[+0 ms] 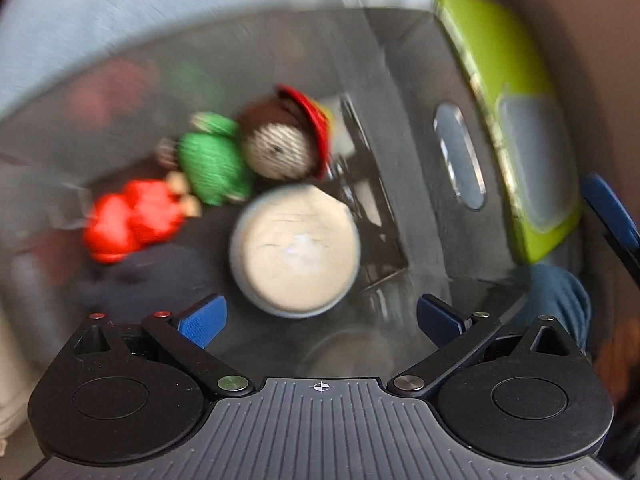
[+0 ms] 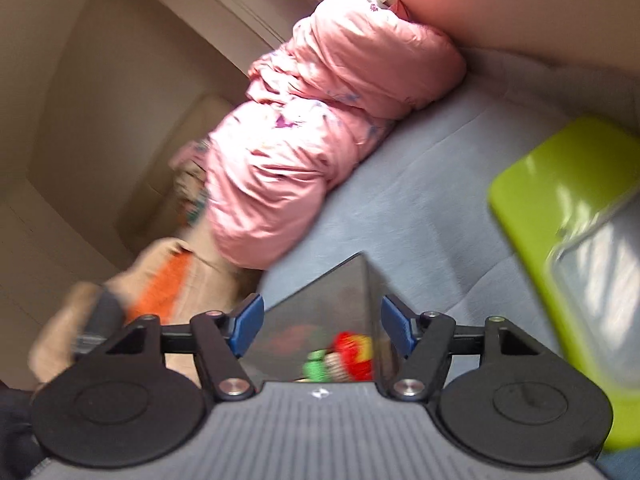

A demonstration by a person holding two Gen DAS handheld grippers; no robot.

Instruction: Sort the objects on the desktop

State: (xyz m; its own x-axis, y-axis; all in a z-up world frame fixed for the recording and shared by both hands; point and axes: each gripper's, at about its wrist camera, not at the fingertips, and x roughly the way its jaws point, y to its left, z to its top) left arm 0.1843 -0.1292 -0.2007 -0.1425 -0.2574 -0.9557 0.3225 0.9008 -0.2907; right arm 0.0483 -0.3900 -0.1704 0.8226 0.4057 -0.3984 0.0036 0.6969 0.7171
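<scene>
Left gripper (image 1: 322,316), fingers (image 1: 204,320) spread wide and released, points steeply down into a clear bin (image 1: 240,32). A round cream lid (image 1: 296,248) lies just beyond the fingertips, centred between them; a knitted doll (image 1: 224,160) lies past the lid, long axis slanting from red legs to hatted head. Right gripper (image 2: 322,326), fingers (image 2: 248,324) parted and grasping nothing, straddles a corner of the bin without contact. A green lid (image 1: 500,100) lies beside the bin. The left hand appears nearer the bin's contents.
</scene>
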